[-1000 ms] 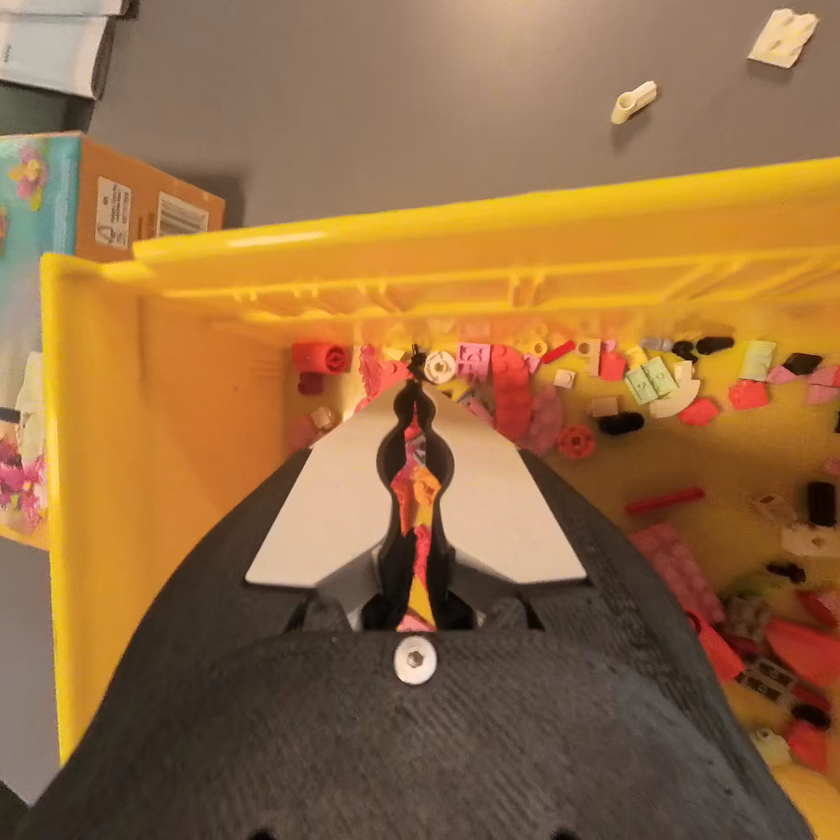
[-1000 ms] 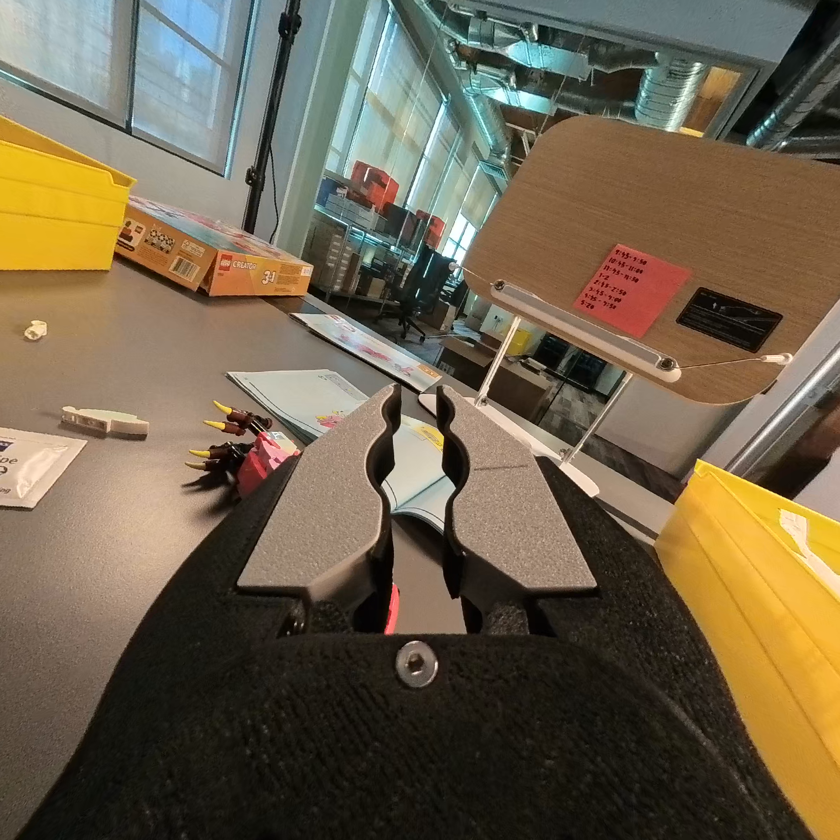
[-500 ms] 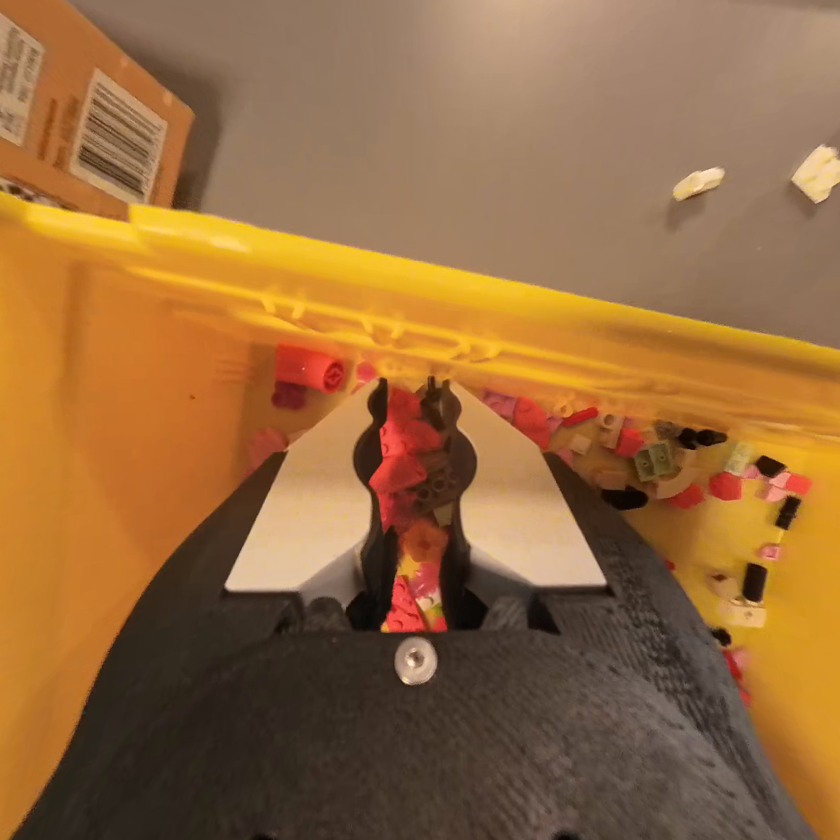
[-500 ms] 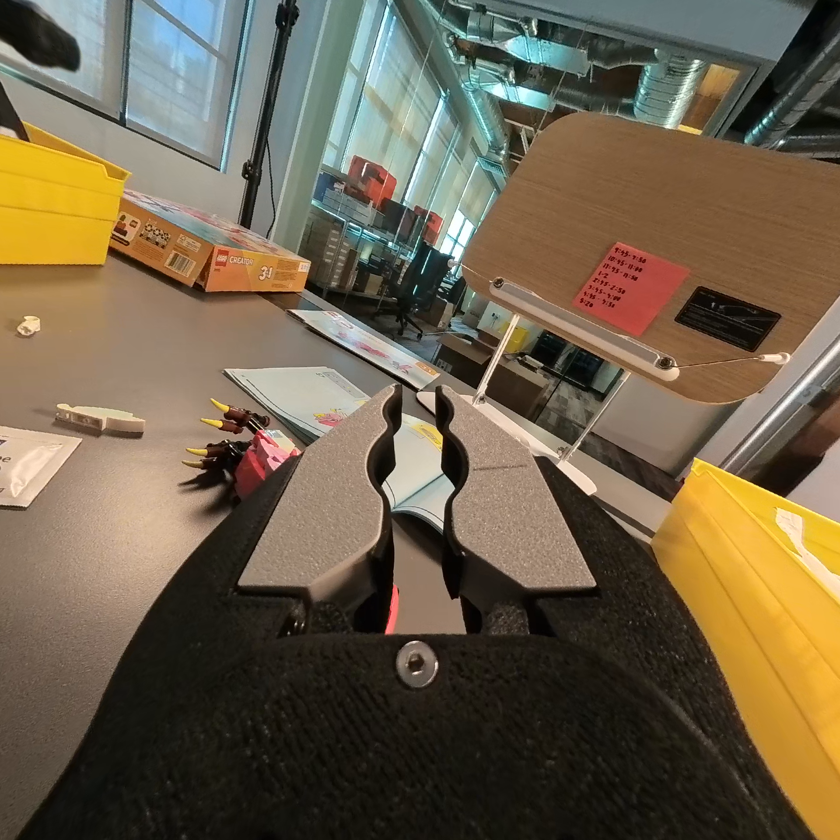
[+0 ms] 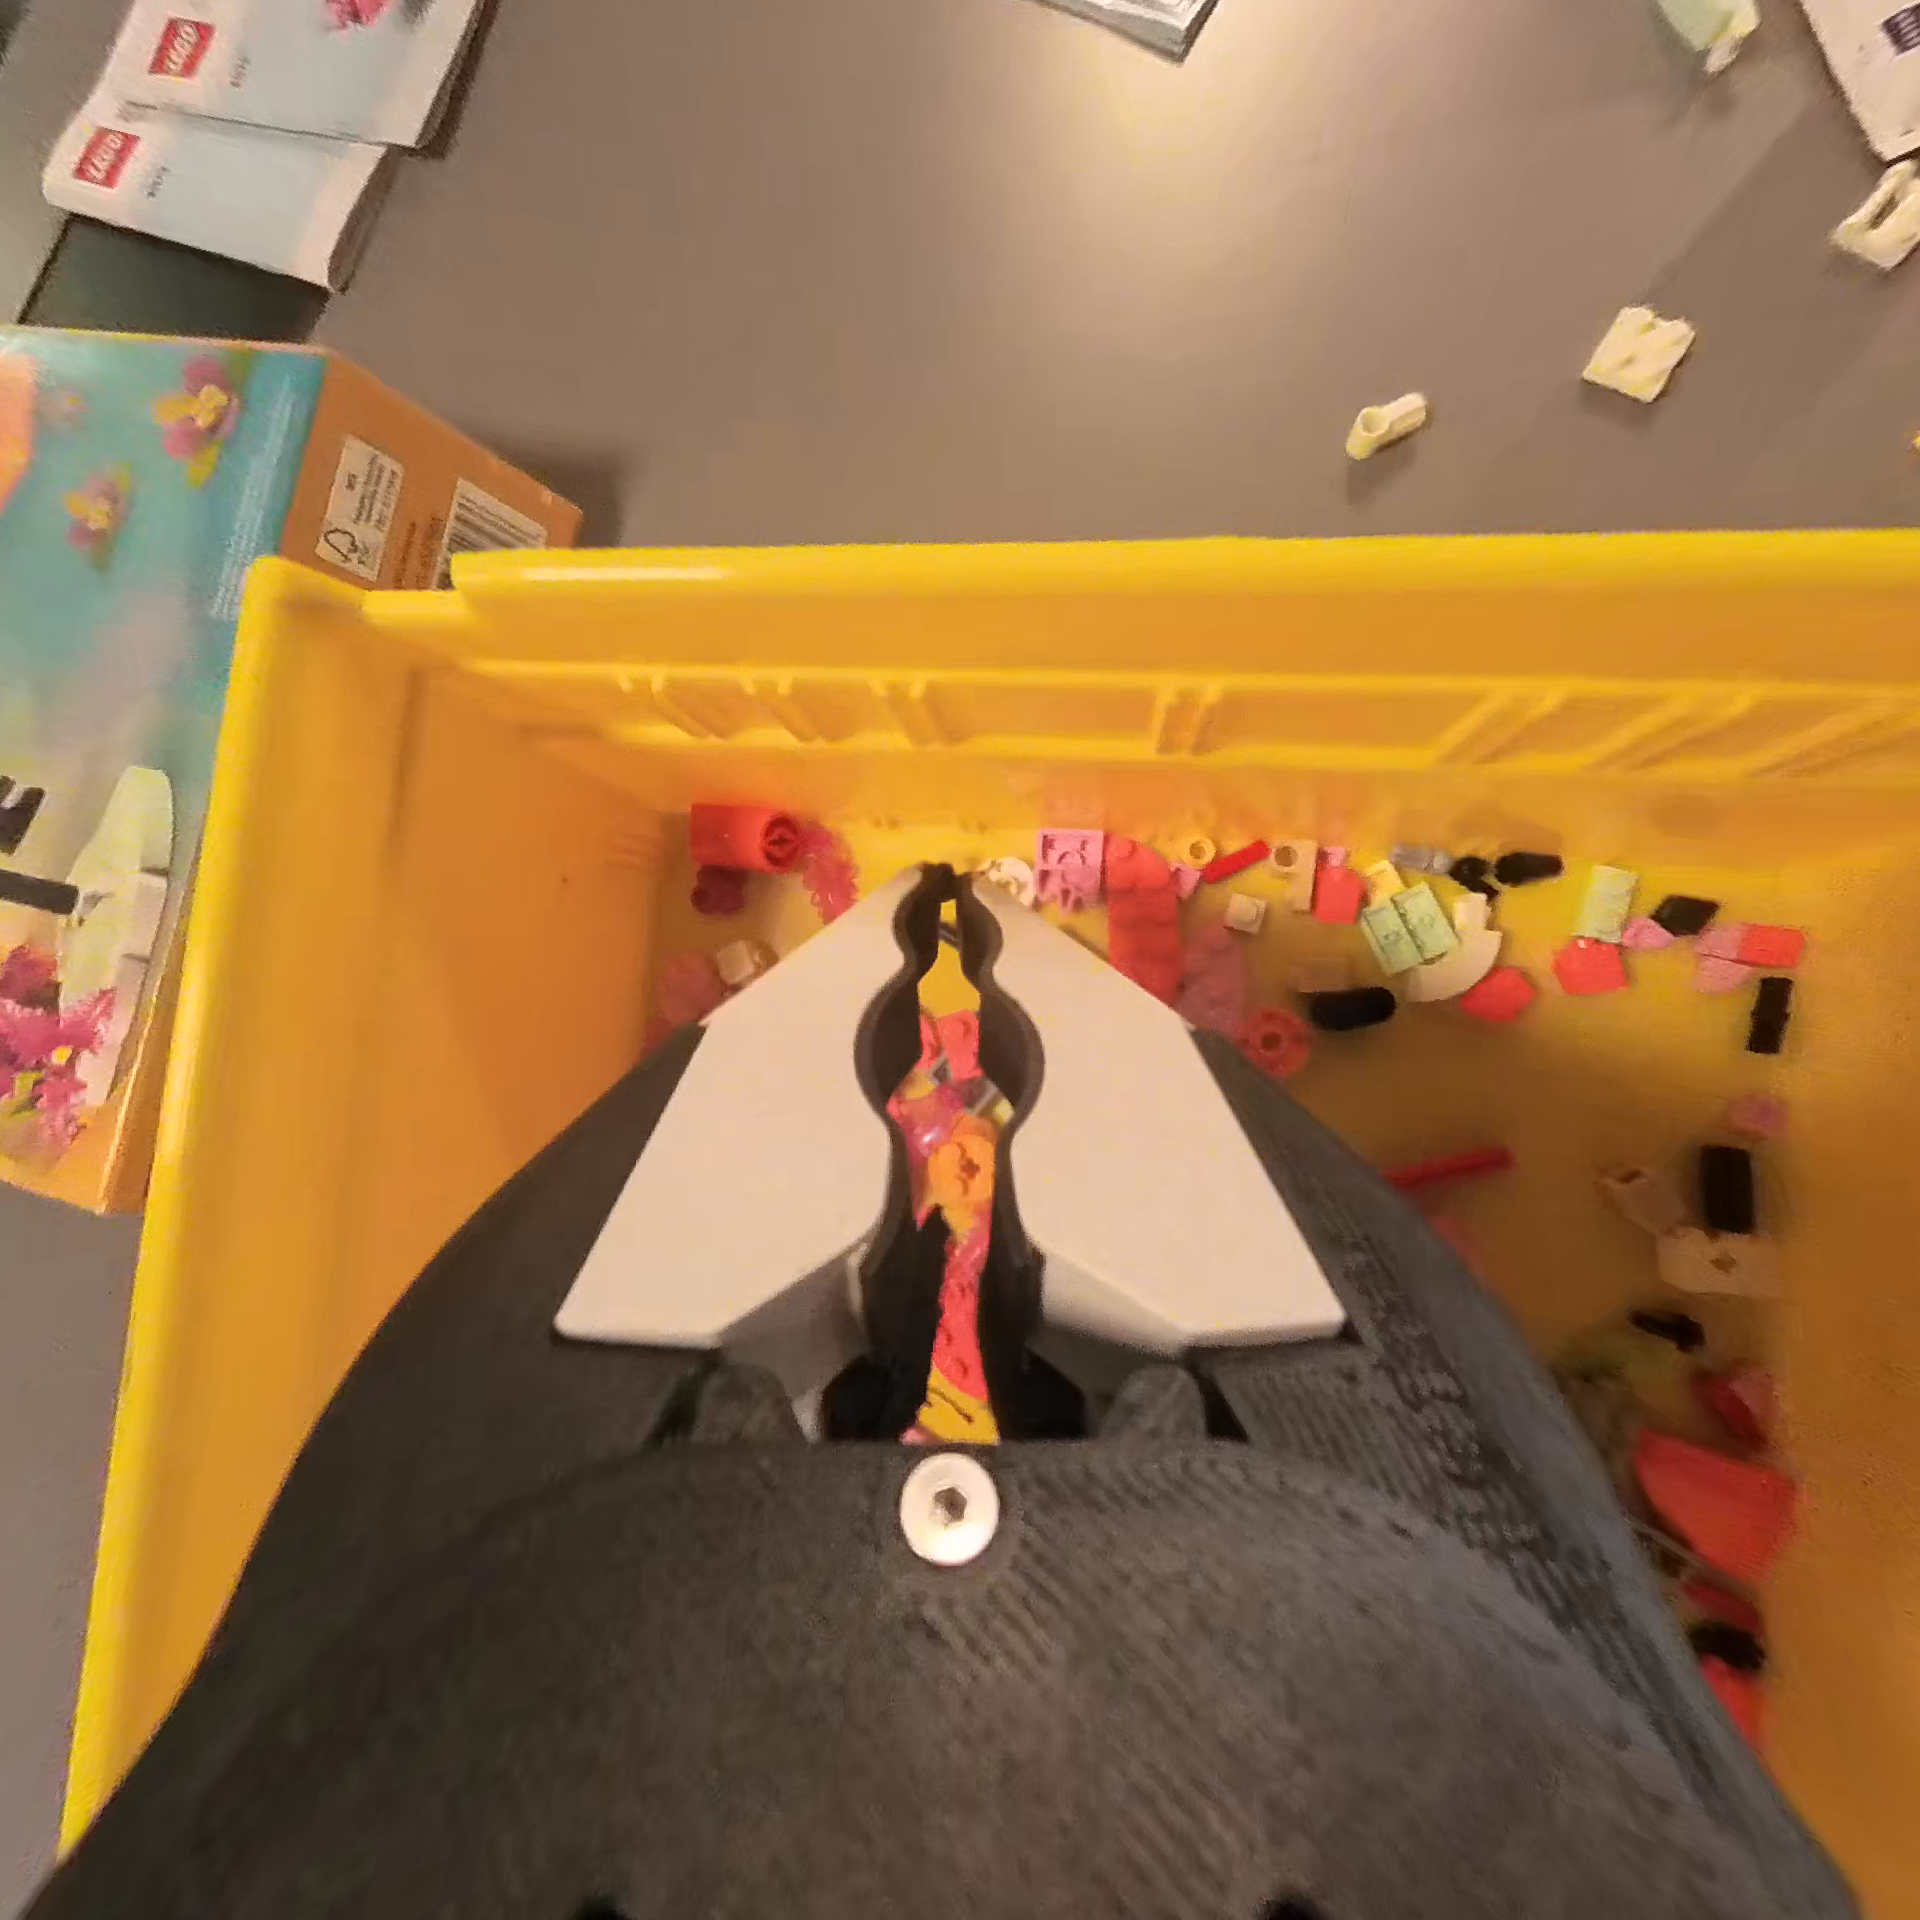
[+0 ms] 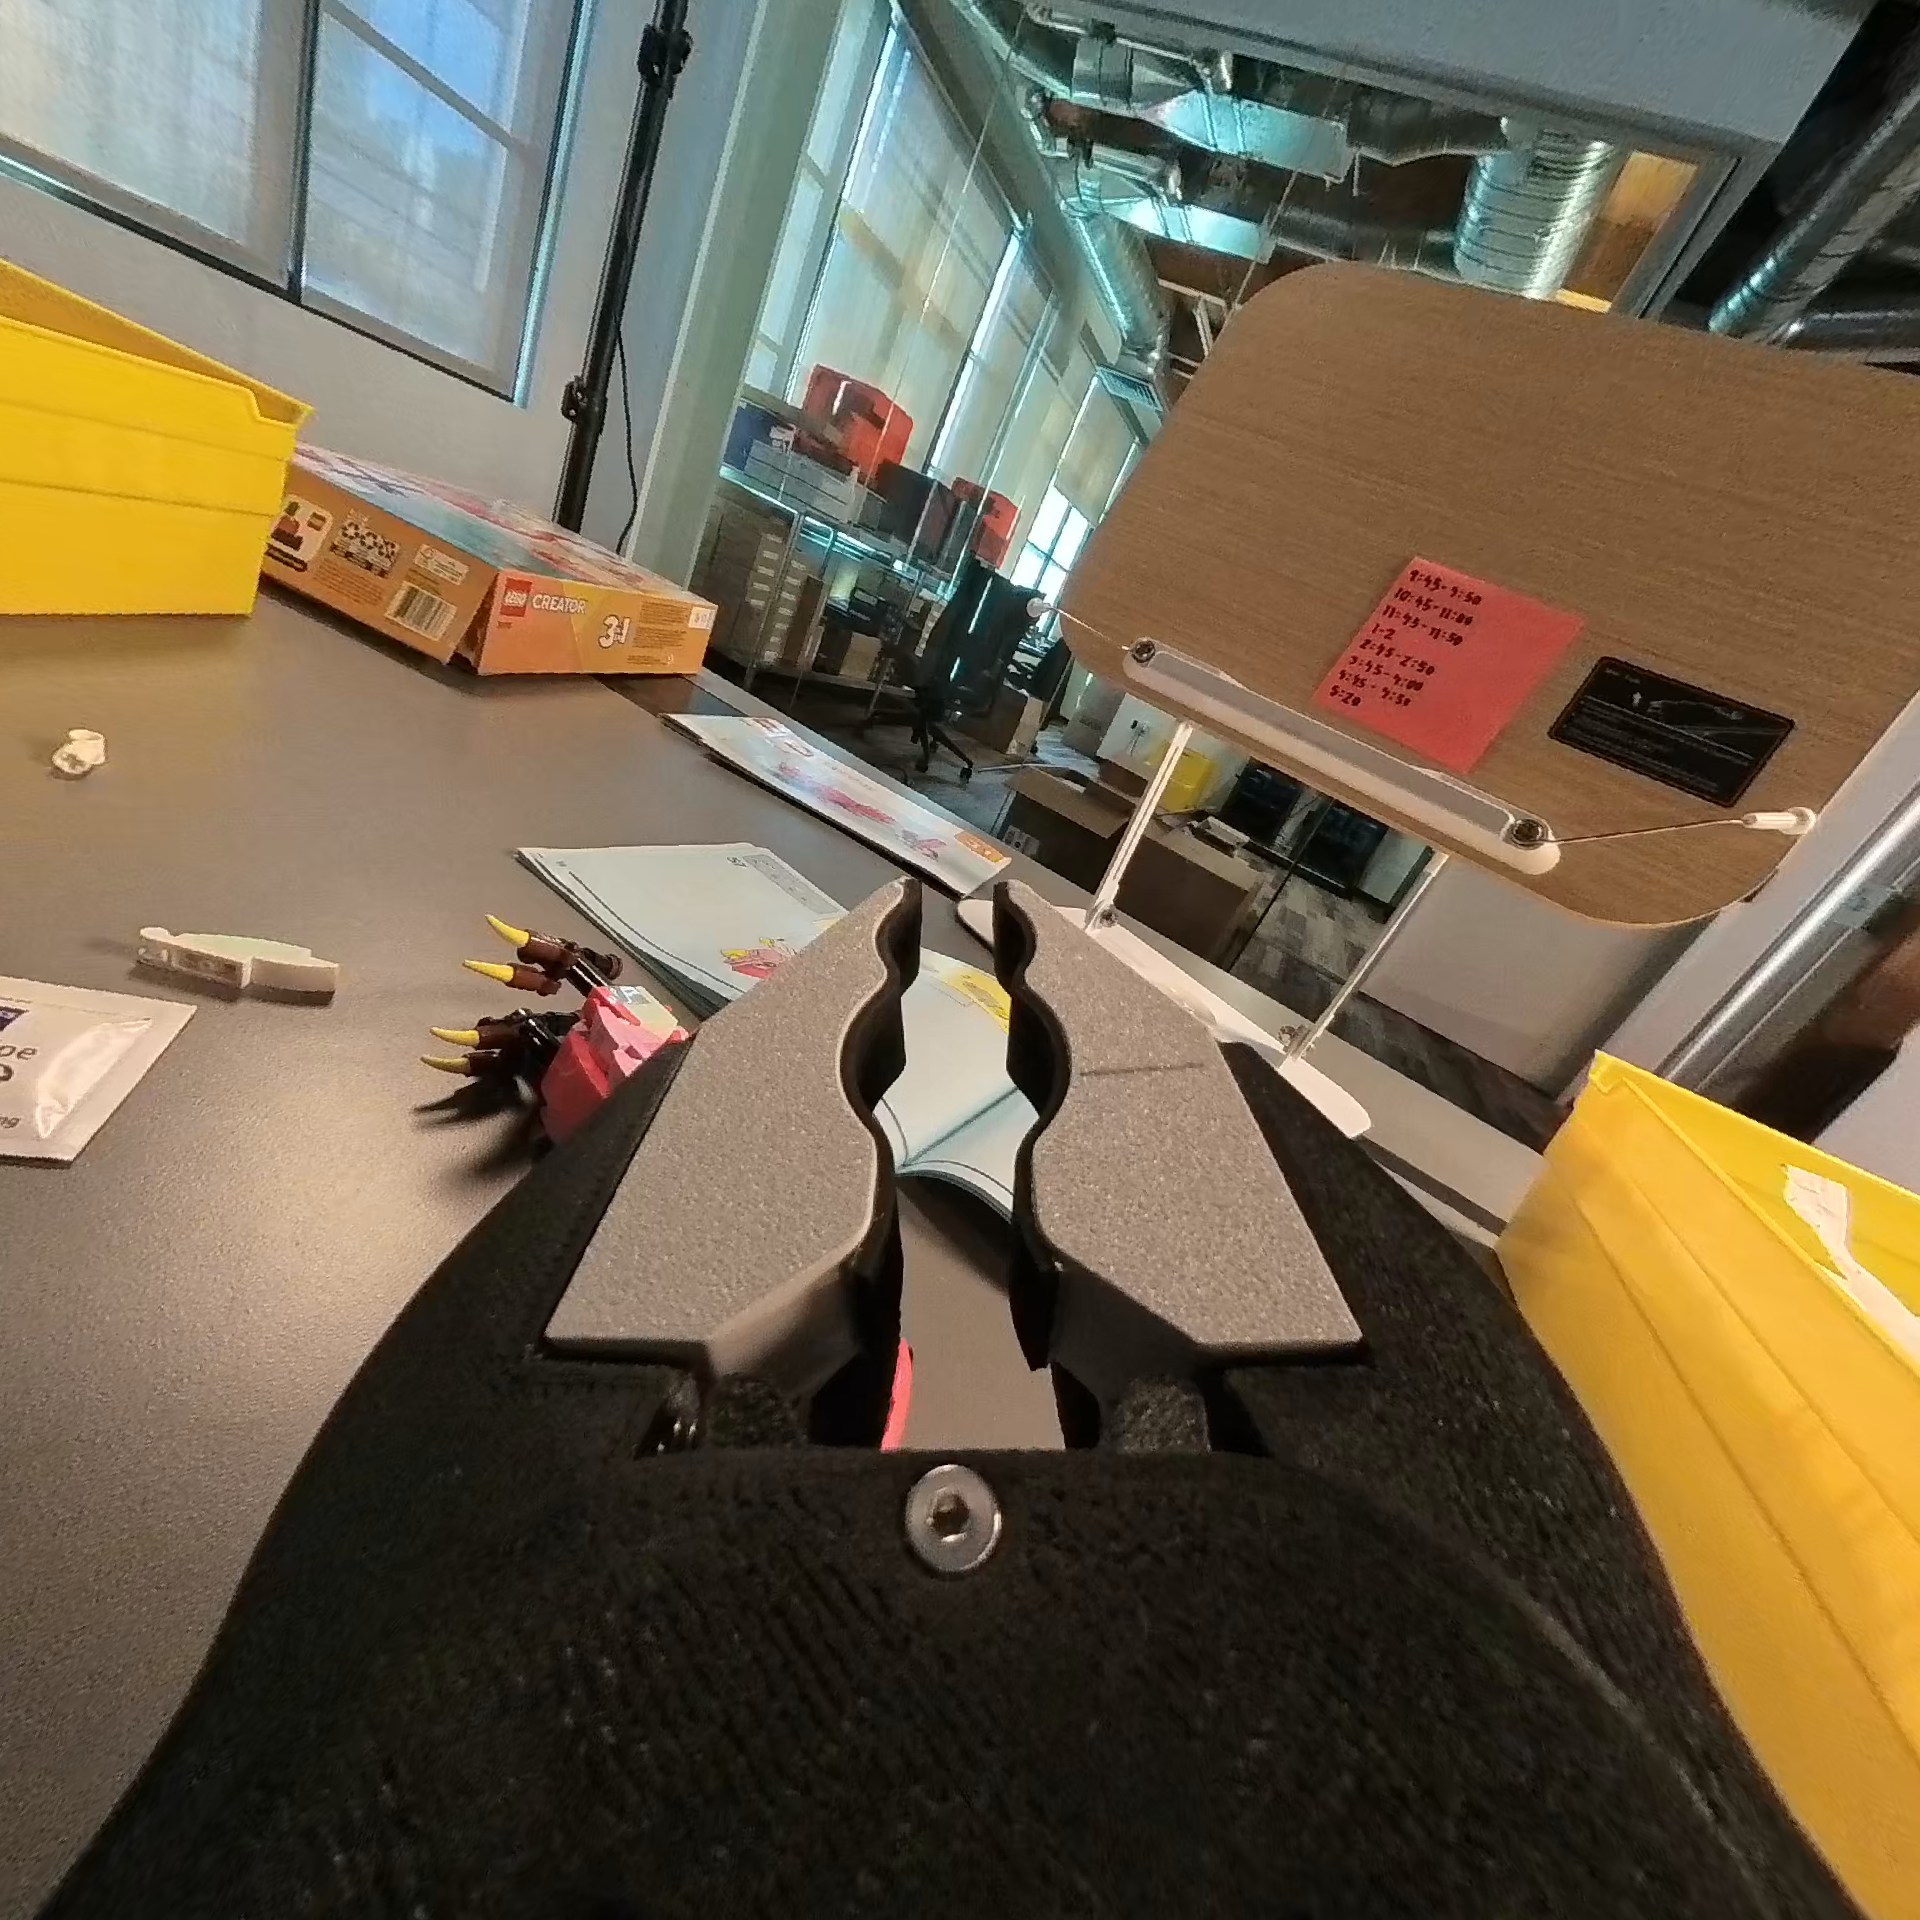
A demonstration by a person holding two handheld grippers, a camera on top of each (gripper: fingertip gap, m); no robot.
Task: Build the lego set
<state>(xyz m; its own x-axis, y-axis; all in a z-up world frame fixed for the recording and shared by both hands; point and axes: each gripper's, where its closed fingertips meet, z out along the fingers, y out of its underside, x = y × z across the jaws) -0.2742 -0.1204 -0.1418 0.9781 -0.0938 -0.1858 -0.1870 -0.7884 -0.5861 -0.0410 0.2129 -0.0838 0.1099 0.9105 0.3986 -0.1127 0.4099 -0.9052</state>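
Inside the yellow bin (image 5: 312, 935), left claw (image 5: 948, 878) pinched on a tiny dark piece (image 5: 938, 875) amid loose bricks (image 5: 1143, 935); right claw (image 6: 956, 904) slightly parted, bare.

The left gripper (image 5: 948, 878) hangs inside a yellow bin (image 5: 935, 623), its fingers pinched on a small dark piece (image 5: 940, 871) above scattered bricks (image 5: 1403, 935). The right gripper (image 6: 956, 899) hovers over the counter (image 6: 312, 790), fingers parted on nothing, beside a pink clawed brick model (image 6: 582, 1023).
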